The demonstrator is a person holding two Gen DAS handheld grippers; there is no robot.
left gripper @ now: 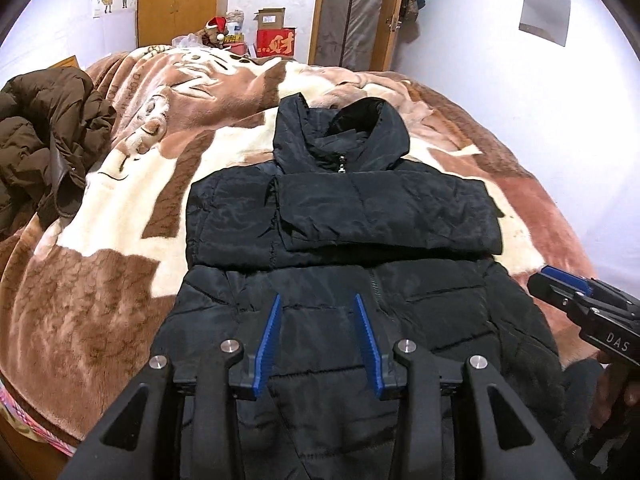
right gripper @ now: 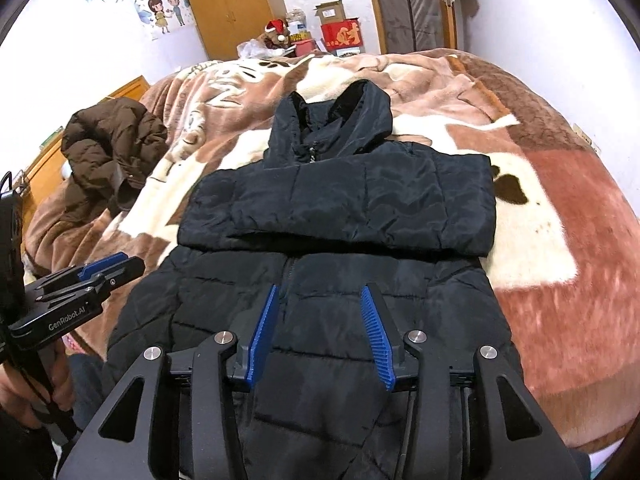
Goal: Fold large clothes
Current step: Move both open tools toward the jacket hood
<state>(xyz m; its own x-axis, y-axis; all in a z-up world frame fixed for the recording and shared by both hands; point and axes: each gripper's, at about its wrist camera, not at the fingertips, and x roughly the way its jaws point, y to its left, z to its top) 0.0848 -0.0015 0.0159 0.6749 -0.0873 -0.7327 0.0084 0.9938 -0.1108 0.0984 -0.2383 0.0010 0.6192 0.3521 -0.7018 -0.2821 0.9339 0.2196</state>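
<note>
A black puffer jacket [left gripper: 340, 216] lies flat on the bed, hood at the far end, both sleeves folded across the chest; it also shows in the right wrist view [right gripper: 340, 200]. My left gripper [left gripper: 318, 300] is open and empty, hovering above the jacket's lower body. My right gripper [right gripper: 320, 292] is open and empty, also above the lower body. The right gripper shows at the right edge of the left wrist view [left gripper: 560, 280]. The left gripper shows at the left edge of the right wrist view [right gripper: 116, 264].
A brown and cream plush blanket [left gripper: 120, 200] covers the bed. A crumpled brown puffer coat [left gripper: 44, 140] lies at the bed's left side, also in the right wrist view [right gripper: 112, 148]. Boxes [left gripper: 276, 38] and a wooden wardrobe [left gripper: 176, 0] stand beyond the bed.
</note>
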